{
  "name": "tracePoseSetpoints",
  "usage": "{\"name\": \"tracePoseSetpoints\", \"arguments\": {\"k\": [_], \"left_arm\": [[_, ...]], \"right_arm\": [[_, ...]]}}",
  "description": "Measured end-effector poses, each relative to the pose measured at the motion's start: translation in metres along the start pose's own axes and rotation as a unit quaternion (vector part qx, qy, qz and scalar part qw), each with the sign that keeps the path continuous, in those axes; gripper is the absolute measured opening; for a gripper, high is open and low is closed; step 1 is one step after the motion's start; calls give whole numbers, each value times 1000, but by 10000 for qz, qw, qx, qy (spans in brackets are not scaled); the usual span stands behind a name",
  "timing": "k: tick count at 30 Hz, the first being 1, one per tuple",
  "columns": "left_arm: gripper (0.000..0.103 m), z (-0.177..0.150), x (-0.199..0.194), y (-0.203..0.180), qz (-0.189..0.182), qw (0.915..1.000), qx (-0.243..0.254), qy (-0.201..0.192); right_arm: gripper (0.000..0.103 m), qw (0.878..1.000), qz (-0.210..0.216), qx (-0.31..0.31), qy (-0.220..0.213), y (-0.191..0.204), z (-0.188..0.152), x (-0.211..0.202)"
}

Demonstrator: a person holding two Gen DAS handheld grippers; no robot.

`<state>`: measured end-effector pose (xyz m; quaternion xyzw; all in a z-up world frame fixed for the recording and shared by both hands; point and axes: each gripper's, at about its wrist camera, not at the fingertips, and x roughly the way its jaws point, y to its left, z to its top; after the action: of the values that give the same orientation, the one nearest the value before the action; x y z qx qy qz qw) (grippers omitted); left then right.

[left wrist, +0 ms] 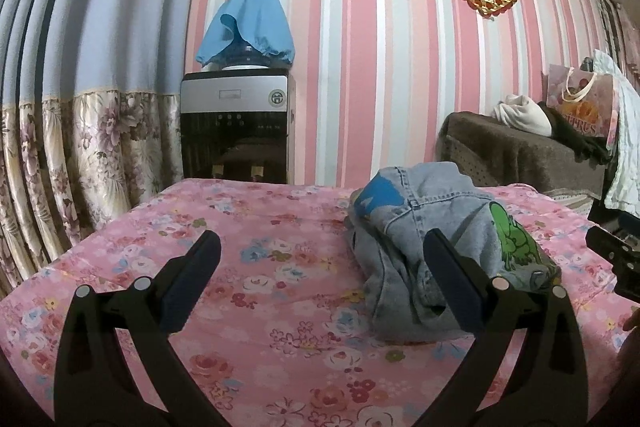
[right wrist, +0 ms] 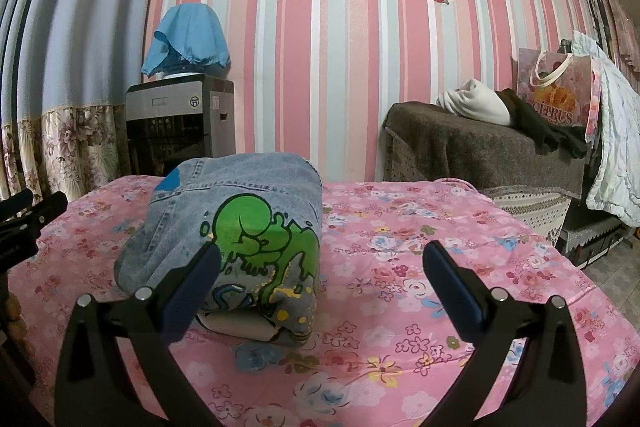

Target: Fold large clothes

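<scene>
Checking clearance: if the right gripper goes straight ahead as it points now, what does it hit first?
Probably nothing close: the right gripper is open, the folded light-blue denim garment sits by its left finger, then pink floral bedsheet. Depth unclear.

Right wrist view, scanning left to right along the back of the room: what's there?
Floral curtain → water dispenser with a blue cover → brown-draped furniture → white bundle → Citrus gift bag → white quilt.

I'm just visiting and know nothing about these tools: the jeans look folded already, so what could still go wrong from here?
1. The denim bundle is thick and rounded, with layers gaping at its near end, so it may spring open.
2. Both grippers are open and hold nothing; the left gripper has one finger in front of the bundle and might nudge it.
3. The floral sheet could wrinkle if the bundle is dragged.
</scene>
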<state>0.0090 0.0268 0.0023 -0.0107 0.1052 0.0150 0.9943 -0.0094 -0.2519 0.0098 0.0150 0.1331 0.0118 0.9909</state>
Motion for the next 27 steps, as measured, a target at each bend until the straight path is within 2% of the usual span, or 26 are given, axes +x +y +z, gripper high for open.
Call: {"name": "tracePoseSetpoints", "arguments": {"k": [27], "left_arm": [[100, -2, 2, -4, -180, 9996, 227, 77]], "right_arm": [[101, 10000, 22, -7, 5, -2, 0, 1]]}}
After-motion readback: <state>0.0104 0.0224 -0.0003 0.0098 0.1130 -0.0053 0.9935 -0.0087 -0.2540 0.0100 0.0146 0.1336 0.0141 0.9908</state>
